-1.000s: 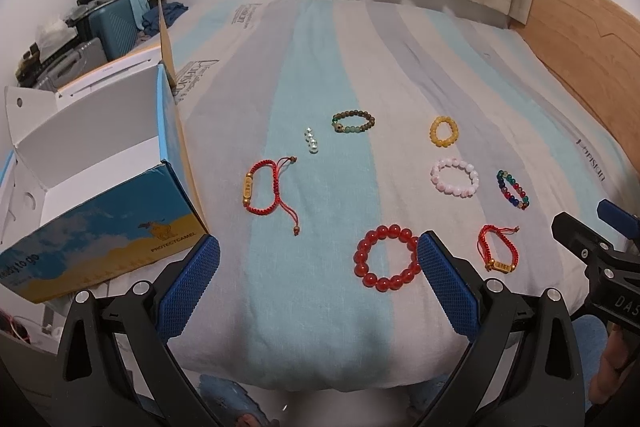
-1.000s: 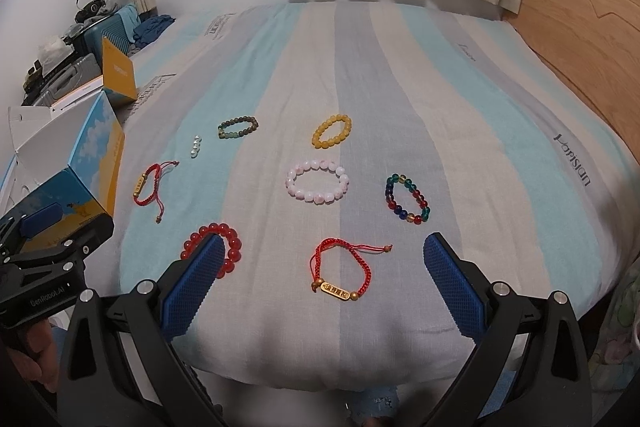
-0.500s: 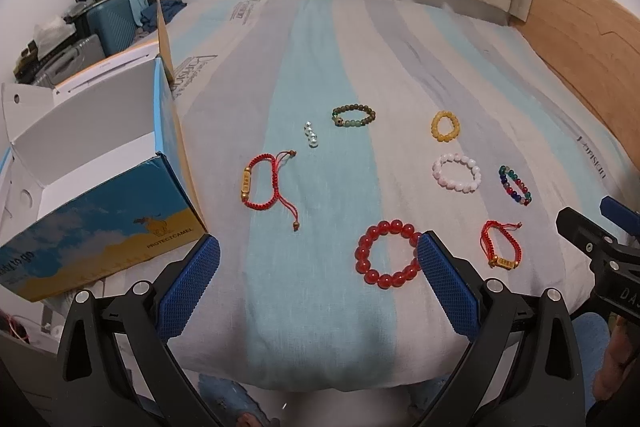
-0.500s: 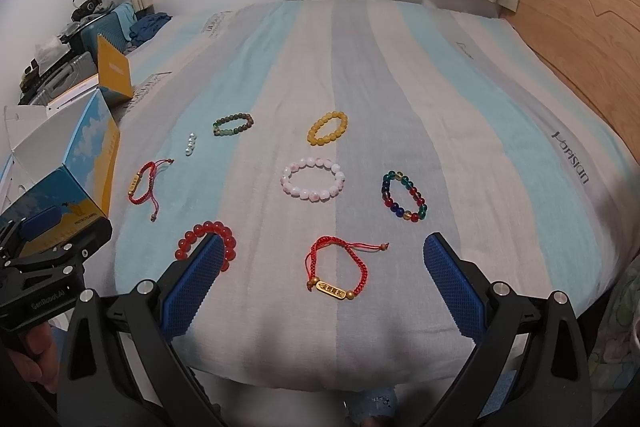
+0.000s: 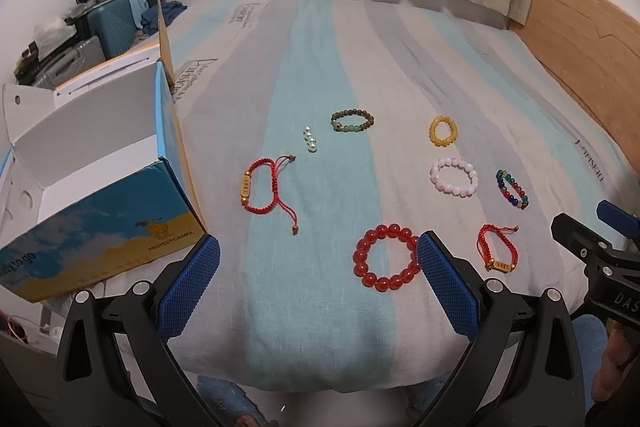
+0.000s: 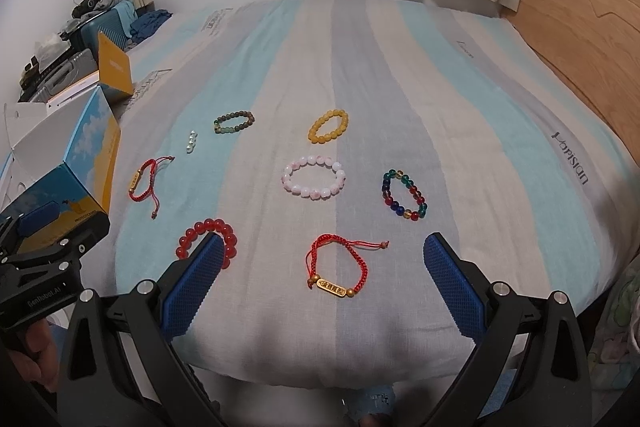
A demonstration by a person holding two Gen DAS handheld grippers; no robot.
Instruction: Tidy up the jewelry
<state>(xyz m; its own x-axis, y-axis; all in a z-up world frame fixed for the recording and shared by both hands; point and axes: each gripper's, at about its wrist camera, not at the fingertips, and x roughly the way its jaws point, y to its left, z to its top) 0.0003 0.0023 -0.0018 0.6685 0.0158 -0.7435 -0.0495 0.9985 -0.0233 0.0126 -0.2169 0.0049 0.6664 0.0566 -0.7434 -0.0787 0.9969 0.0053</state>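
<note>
Red cord bracelet (image 6: 338, 265) lies between right tongs (image 6: 320, 283) (both spread wide, empty).

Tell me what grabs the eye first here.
Bracelets spread over the striped bed: red beads nearest the left gripper, a red cord one between the right gripper's open jaws, pink beads mid-bed. An open blue box sits at the left edge.

Over the last second both cameras sit slightly further back from the bed (image 6: 400, 75), so each bracelet appears a little higher in view. The red bead bracelet (image 6: 208, 241) now seems partly hidden behind the right gripper (image 6: 320, 279).
</note>
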